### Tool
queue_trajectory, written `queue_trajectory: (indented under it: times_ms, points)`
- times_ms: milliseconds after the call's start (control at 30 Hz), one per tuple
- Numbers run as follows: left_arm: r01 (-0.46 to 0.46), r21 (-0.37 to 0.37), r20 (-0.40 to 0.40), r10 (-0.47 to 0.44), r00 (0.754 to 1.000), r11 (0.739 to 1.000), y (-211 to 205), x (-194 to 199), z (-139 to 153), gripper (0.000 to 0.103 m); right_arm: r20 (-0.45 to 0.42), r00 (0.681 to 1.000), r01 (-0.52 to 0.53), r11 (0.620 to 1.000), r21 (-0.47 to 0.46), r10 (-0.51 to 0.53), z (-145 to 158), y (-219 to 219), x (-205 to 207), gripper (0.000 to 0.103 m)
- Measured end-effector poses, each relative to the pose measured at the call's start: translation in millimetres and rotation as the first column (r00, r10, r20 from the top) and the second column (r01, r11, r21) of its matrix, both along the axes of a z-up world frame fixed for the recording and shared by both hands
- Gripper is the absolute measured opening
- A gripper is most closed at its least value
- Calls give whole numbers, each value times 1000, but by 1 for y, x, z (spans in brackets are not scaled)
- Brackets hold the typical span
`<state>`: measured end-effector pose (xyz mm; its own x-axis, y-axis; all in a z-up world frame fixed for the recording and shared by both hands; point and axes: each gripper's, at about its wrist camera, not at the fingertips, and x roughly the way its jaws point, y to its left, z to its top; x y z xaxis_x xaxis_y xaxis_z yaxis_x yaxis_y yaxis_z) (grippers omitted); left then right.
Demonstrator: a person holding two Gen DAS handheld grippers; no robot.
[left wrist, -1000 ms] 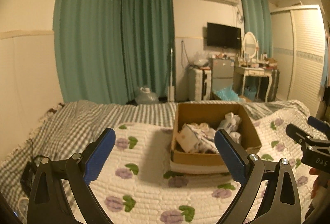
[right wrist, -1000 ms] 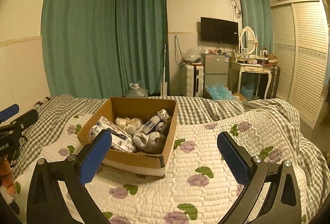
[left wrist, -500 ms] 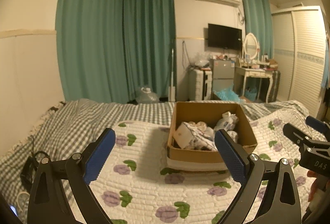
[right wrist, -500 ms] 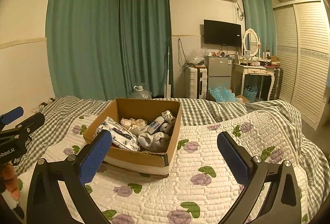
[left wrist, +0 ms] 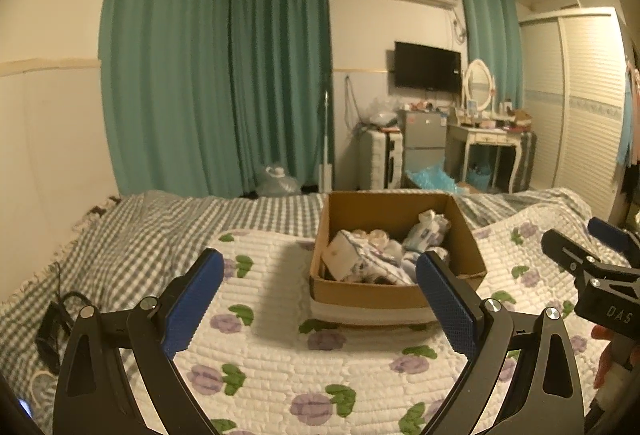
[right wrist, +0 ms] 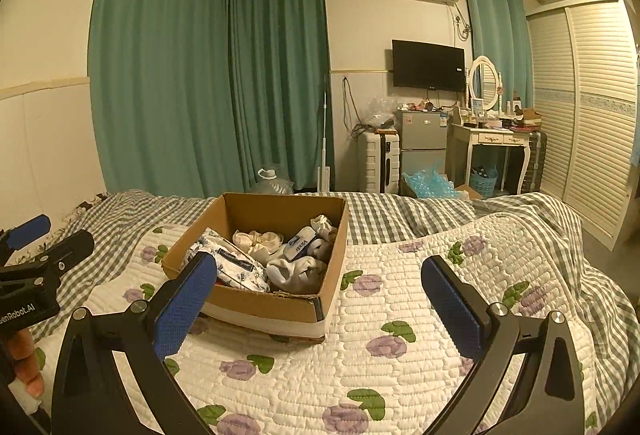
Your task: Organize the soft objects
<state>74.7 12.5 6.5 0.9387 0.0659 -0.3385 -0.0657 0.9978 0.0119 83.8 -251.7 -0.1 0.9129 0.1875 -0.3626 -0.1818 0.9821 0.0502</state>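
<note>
A brown cardboard box [left wrist: 380, 291] stands on the quilted bed; it also shows in the right wrist view [right wrist: 332, 255]. It holds soft things: a floral tissue pack [right wrist: 232, 267], cream scrunchies [right wrist: 258, 239], a blue-white pack [right wrist: 300, 245] and grey-white socks [right wrist: 296, 271]. My left gripper [left wrist: 320, 299] is open and empty, held above the quilt short of the box. My right gripper [right wrist: 320, 303] is open and empty, near the box's right front corner. Each gripper shows at the edge of the other's view.
A white quilt with purple flowers [right wrist: 400, 347] covers a grey checked blanket [left wrist: 132, 231]. A black cable and charger [left wrist: 52, 319] lie at the bed's left edge. Beyond the bed stand green curtains [right wrist: 208, 75], a small fridge [right wrist: 422, 139], a dressing table [right wrist: 496, 139] and a wardrobe [right wrist: 592, 107].
Both grippers have drawn back and risen a little, so the box looks smaller and farther. Both stay open and empty.
</note>
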Motion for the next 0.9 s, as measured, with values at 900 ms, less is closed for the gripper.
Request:
queue_trajectory:
  times_ms: [900]
  points:
    - [39,12,-16,-39,999,999,-11,0,-8,98,-25,999,30,1000,-9,-30,-7,3,6,103]
